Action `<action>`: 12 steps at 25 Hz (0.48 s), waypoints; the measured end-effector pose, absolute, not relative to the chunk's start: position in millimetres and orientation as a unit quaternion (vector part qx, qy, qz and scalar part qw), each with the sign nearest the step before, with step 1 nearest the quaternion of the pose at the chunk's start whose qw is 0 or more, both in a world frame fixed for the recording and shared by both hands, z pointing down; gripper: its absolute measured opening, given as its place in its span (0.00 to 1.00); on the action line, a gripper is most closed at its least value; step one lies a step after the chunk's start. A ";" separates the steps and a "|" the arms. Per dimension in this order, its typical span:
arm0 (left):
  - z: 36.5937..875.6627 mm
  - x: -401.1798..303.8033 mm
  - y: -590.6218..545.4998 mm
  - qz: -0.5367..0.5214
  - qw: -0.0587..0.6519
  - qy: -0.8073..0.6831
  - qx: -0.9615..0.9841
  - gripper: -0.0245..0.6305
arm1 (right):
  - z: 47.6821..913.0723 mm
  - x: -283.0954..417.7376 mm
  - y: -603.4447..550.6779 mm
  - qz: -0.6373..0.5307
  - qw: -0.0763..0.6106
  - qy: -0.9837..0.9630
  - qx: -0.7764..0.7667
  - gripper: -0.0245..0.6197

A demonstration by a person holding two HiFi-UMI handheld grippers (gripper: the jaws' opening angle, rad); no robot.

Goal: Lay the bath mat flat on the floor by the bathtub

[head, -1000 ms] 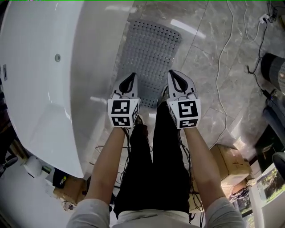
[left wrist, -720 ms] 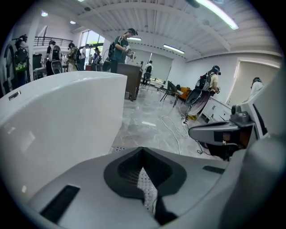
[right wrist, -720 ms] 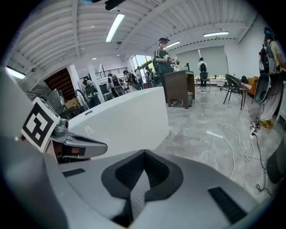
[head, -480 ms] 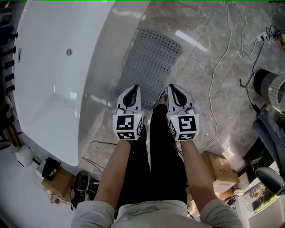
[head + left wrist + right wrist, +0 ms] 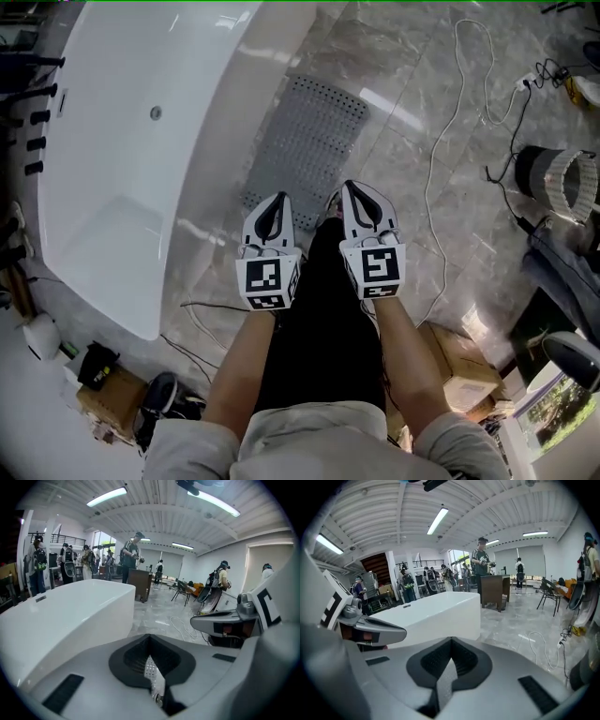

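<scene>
The grey perforated bath mat (image 5: pixel 309 141) lies flat on the marble floor, along the side of the white bathtub (image 5: pixel 141 141). Both grippers hang side by side in the air above the person's legs, nearer me than the mat's close end. My left gripper (image 5: pixel 277 197) is shut with nothing in it, and so is my right gripper (image 5: pixel 348 185). In the left gripper view the jaw tips (image 5: pixel 149 634) meet and the tub (image 5: pixel 61 616) lies to the left. In the right gripper view the jaw tips (image 5: pixel 451 639) meet, with the tub (image 5: pixel 436 611) ahead.
A white cable (image 5: pixel 450 141) trails over the floor right of the mat. A cardboard box (image 5: pixel 459 352) sits at the lower right, and a round drum (image 5: pixel 562 183) stands at the right edge. Black cables and clutter lie by the tub's near end. Several people stand far off.
The head view has drifted, so the mat and tub sit a little farther from the grippers. Both grippers stay shut and side by side. The mat lies where it was.
</scene>
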State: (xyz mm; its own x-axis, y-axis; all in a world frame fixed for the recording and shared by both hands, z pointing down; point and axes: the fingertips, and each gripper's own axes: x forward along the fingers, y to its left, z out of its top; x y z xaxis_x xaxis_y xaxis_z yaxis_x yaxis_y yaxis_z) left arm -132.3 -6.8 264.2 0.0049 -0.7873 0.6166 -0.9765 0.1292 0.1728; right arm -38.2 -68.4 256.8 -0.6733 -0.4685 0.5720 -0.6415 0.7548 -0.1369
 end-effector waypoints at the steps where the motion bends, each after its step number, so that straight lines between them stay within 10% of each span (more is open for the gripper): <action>1: 251.6 -132.5 2.6 0.152 0.301 -0.692 0.639 0.05 | 243.3 -38.0 -59.8 0.161 0.257 -0.902 0.307 0.05; 12: 126.0 -130.5 76.4 0.117 0.249 -0.710 0.648 0.05 | 112.5 -47.2 23.7 0.125 0.211 -0.923 0.298 0.05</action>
